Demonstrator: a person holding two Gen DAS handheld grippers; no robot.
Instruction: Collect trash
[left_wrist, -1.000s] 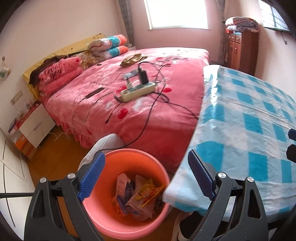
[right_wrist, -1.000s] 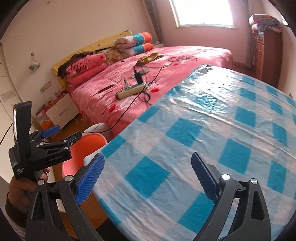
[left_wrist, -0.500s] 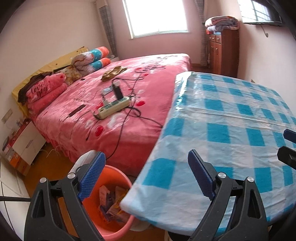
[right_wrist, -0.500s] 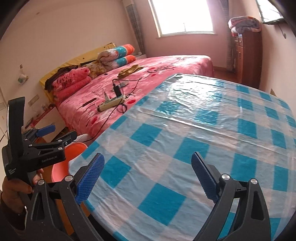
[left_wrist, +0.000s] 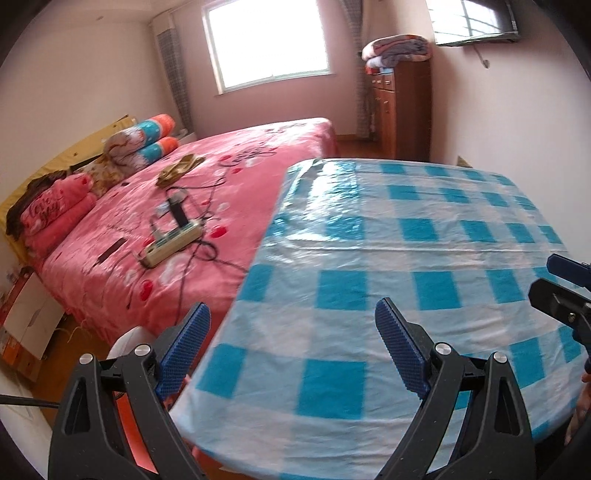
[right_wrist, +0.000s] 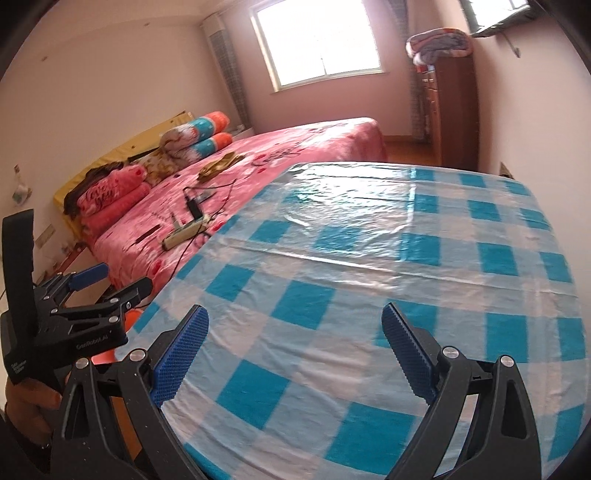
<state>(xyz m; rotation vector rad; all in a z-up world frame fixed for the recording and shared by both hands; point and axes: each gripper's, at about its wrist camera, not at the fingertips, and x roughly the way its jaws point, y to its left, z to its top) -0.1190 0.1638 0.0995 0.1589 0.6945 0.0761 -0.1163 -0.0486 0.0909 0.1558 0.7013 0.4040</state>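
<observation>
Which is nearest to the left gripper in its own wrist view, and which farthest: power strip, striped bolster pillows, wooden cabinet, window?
From the left gripper:
1. Power strip, on the pink bed, left of the table.
2. Striped bolster pillows, at the bed's head, far left.
3. Wooden cabinet, far right corner.
4. Window, back wall.
Pillows and cabinet are close to call.

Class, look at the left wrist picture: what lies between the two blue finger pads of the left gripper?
Only the blue-and-white checked tablecloth shows between the pads of the left gripper; nothing is held, as the left wrist view shows.
</observation>
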